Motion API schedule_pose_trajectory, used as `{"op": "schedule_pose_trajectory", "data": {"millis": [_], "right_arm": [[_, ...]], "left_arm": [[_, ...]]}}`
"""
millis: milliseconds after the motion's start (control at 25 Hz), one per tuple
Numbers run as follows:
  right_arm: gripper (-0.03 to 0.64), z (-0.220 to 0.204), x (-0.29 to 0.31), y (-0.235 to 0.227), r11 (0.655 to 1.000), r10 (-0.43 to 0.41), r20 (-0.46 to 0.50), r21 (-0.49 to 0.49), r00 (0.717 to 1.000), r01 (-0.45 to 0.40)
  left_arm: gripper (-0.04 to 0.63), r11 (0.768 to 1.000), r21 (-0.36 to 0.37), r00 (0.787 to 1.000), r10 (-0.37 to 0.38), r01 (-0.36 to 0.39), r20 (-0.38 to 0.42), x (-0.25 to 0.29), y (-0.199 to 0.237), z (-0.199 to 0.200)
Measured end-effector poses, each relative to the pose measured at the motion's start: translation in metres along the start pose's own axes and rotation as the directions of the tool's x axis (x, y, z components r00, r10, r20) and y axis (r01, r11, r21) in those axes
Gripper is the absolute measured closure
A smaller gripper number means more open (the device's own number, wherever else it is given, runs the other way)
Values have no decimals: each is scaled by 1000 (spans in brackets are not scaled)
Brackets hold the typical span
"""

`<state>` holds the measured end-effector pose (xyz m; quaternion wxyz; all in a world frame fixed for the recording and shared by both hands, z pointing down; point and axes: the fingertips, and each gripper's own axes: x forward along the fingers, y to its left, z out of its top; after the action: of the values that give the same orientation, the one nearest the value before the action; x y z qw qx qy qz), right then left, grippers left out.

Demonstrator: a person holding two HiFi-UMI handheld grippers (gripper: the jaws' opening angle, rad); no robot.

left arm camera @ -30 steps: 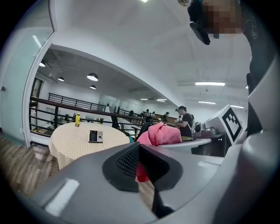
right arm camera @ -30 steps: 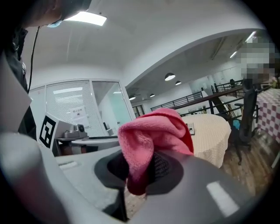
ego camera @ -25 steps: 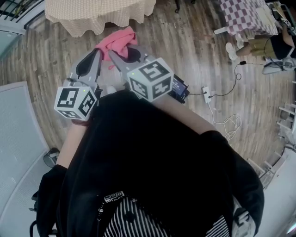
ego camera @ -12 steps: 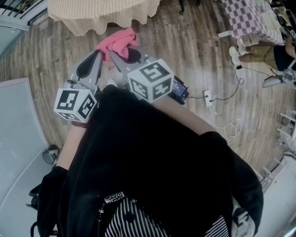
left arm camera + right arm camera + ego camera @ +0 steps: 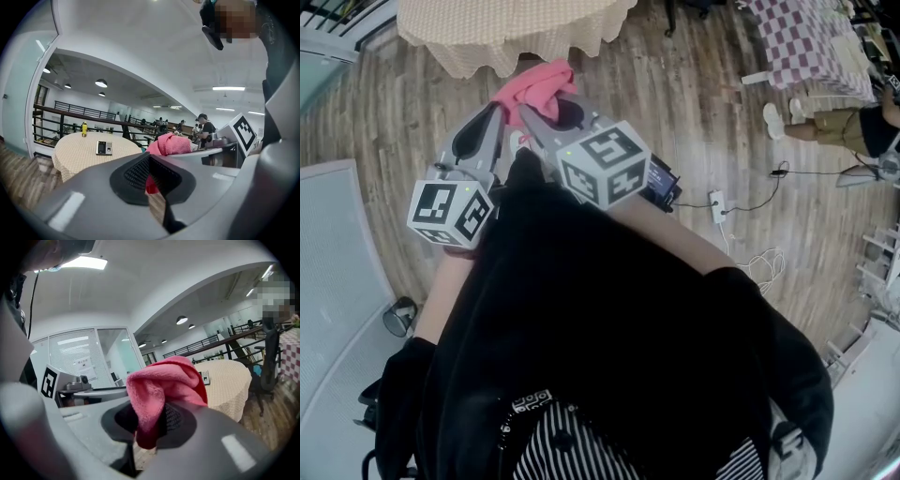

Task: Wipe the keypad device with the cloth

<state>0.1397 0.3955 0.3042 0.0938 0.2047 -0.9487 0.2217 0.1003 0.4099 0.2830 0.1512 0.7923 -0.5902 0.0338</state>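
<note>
Progress on wiping is nil: right gripper (image 5: 157, 427) grips the pink cloth (image 5: 161, 385), left gripper (image 5: 150, 180) is closed and empty, and the keypad device (image 5: 103, 147) lies untouched on the round table (image 5: 75, 154) well ahead, so approach and wipe remain.

keypad device (image 5: 103, 147) on table (image 5: 75, 152) ahead, cloth (image 5: 161, 387) in right tongs (image 5: 150, 423), left tongs (image 5: 151, 174) beside

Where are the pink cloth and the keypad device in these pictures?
pink cloth (image 5: 164, 380), right gripper view, on its bunched top fold.
keypad device (image 5: 103, 147), left gripper view, on its front face.
</note>
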Motion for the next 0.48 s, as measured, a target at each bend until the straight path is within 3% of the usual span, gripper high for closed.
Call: {"op": "schedule_pose_trajectory", "data": {"millis": [160,480], "right_arm": [[545,11,3,-20,999,-39,11,6,999,39],[545,22,30,-48,996,-83,12,10,996,83]], "left_arm": [[600,1000,19,1000,4,-4,2,21,8,9],[600,998,25,998,-60,61,-7,58,28,15]]}}
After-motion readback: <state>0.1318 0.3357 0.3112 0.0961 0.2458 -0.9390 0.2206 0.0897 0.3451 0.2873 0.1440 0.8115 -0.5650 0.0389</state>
